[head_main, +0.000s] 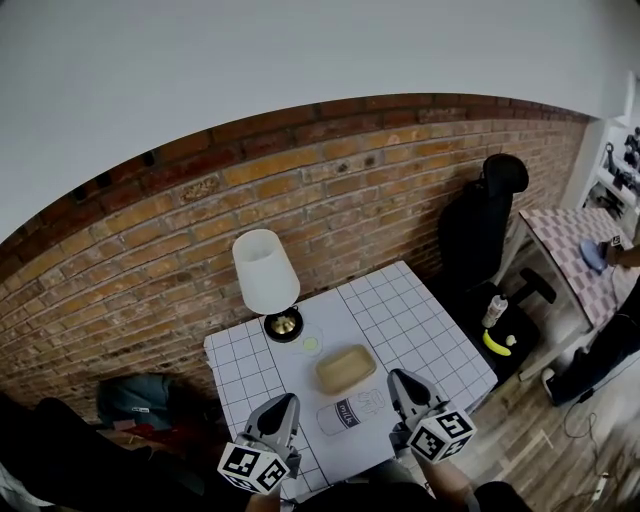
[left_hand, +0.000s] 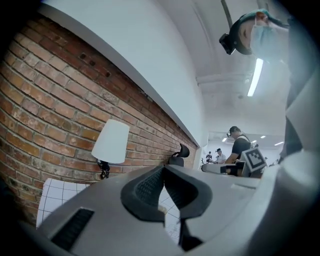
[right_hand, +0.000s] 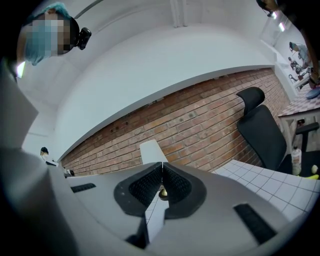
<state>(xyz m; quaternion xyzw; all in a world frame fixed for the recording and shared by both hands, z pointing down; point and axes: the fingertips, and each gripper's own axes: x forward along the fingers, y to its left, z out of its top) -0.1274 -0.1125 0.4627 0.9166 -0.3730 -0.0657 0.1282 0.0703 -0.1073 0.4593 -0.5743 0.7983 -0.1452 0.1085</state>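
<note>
We hold both claws shut and empty. The left claw (head_main: 284, 408) and right claw (head_main: 402, 384) flank a white printed carton (head_main: 350, 411), which lies on its side on the gridded worktop (head_main: 420, 330) just beside a tan tray (head_main: 345, 368). Only the head view shows the carton; both gripper views look past it to the lamp (left_hand: 111, 141).

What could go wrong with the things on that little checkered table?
1. The milk container lies on its side near the front edge of the table, between the left gripper and the right gripper. A nudge might roll it off.
2. The lamp is tall on a small base. A bump while reaching past could tip it onto the little cup beside it.
3. Both grippers have their jaws together, so pushing at something shut could just shove it away.
</note>
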